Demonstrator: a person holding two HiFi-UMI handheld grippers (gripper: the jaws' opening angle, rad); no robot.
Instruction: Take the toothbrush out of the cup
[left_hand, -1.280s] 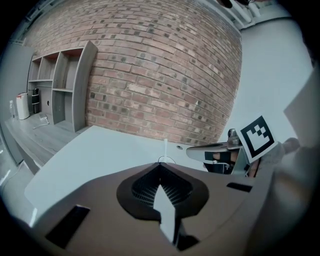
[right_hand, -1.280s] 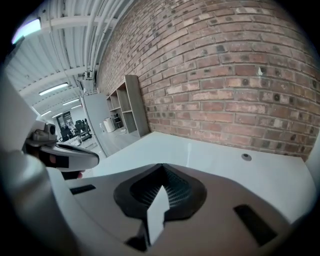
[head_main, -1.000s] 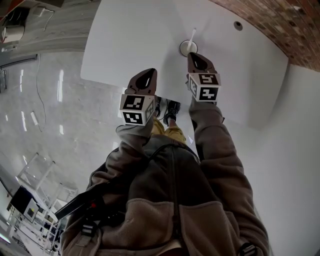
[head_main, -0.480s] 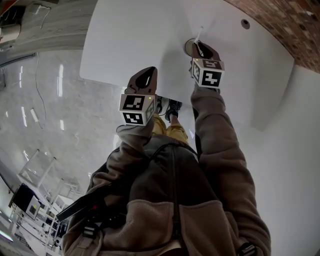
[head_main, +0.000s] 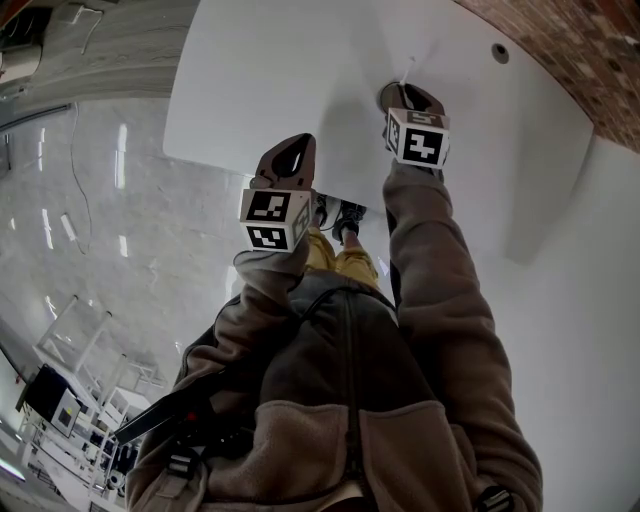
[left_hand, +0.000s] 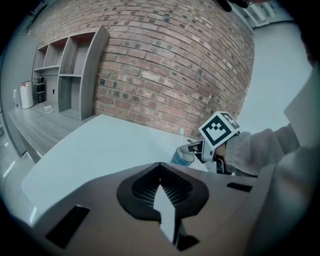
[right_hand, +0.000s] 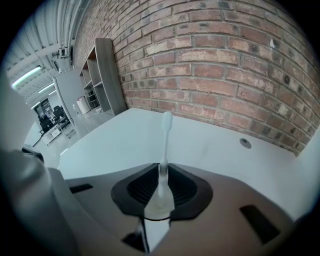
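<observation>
Your right gripper is clamped on the toothbrush standing in the cup; your left gripper hangs pinched shut, well apart.

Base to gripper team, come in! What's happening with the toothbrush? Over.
Right gripper shut on toothbrush, just above cup. Toothbrush upright, not yet out. Left gripper shut, empty, held back. Nothing in the way.

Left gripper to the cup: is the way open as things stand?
Probably yes. Bare table lies between the left gripper and the cup, whose near side shows uncovered. The right gripper sits over its top, on the toothbrush, so approach low from the side.
</observation>
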